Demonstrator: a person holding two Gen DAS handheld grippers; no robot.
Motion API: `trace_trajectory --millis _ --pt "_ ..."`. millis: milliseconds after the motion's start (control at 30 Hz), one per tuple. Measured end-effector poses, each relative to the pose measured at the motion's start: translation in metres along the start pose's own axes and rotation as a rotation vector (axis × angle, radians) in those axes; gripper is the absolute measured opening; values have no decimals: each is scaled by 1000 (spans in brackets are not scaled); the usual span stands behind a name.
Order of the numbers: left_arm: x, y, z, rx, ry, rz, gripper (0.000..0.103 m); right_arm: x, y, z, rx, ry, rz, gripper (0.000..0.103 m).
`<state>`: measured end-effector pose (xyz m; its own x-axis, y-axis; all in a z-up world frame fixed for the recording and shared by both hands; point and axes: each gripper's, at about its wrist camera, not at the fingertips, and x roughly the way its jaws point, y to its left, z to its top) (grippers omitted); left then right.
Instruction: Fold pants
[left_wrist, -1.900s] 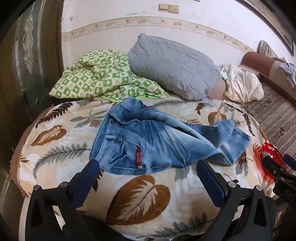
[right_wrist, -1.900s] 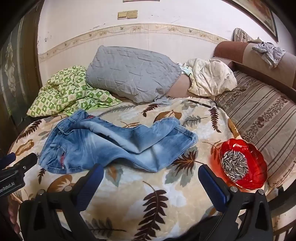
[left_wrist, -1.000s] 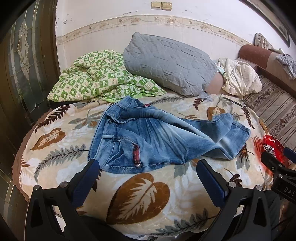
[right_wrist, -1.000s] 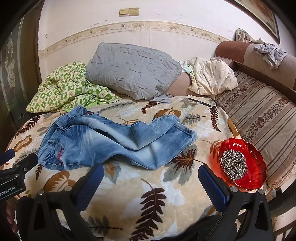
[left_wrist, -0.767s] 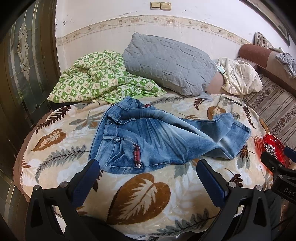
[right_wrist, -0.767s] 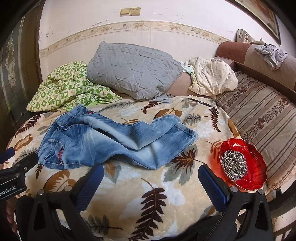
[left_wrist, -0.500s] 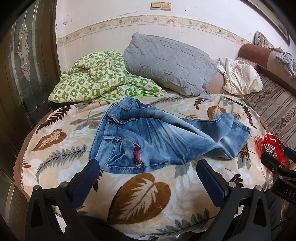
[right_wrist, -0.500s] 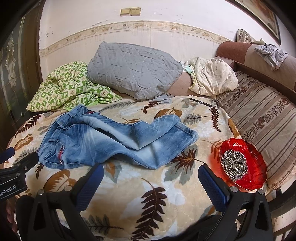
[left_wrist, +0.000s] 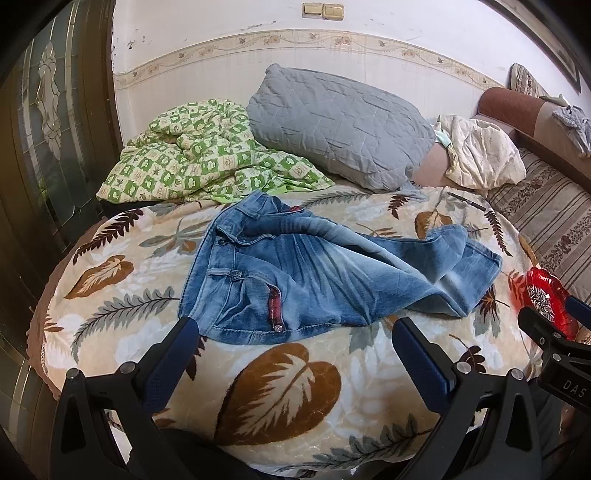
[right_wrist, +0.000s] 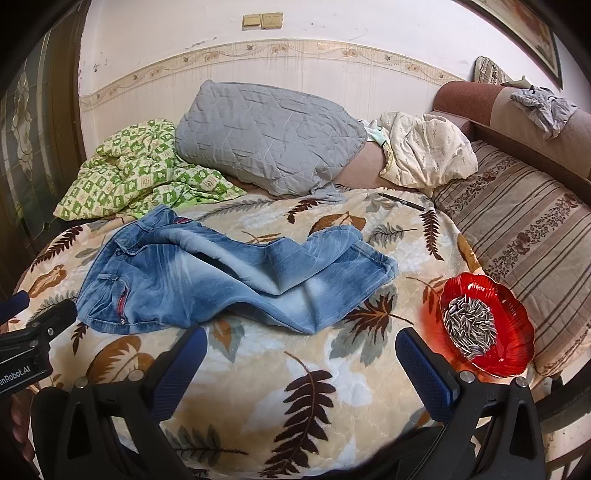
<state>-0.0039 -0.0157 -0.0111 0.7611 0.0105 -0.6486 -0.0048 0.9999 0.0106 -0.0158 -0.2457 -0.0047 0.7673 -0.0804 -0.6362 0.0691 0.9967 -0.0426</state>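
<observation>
While both claws gape empty, the left gripper (left_wrist: 295, 341) and right gripper (right_wrist: 301, 350) hover short of rumpled jeans (left_wrist: 325, 273); the approach stage, with flattening and gripping the waistband and hems likely next.

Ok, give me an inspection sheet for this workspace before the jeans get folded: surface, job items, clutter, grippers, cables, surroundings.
Surface: leaf-print blanket over a rounded bed.
Job's things: blue jeans lying crumpled and unfolded, waistband toward the left, leg ends toward the right.
Clutter: red glass dish of sunflower seeds at the right edge; black pen near the pillows; green checked quilt; grey pillow; cream cloth bundle.
Grippers: left hand-held gripper open, empty, short of the waistband; right hand-held gripper open, empty, short of the legs.
Cables: nothing seen.
Surroundings: white wall with a patterned border, wall switches, striped cushion, dark glass-panelled door.
</observation>
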Motion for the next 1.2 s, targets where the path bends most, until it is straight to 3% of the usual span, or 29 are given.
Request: trace_trajectory --millis 1200 --pt "1 -2 3 4 14 -3 103 5 0 -3 1 13 -1 103"
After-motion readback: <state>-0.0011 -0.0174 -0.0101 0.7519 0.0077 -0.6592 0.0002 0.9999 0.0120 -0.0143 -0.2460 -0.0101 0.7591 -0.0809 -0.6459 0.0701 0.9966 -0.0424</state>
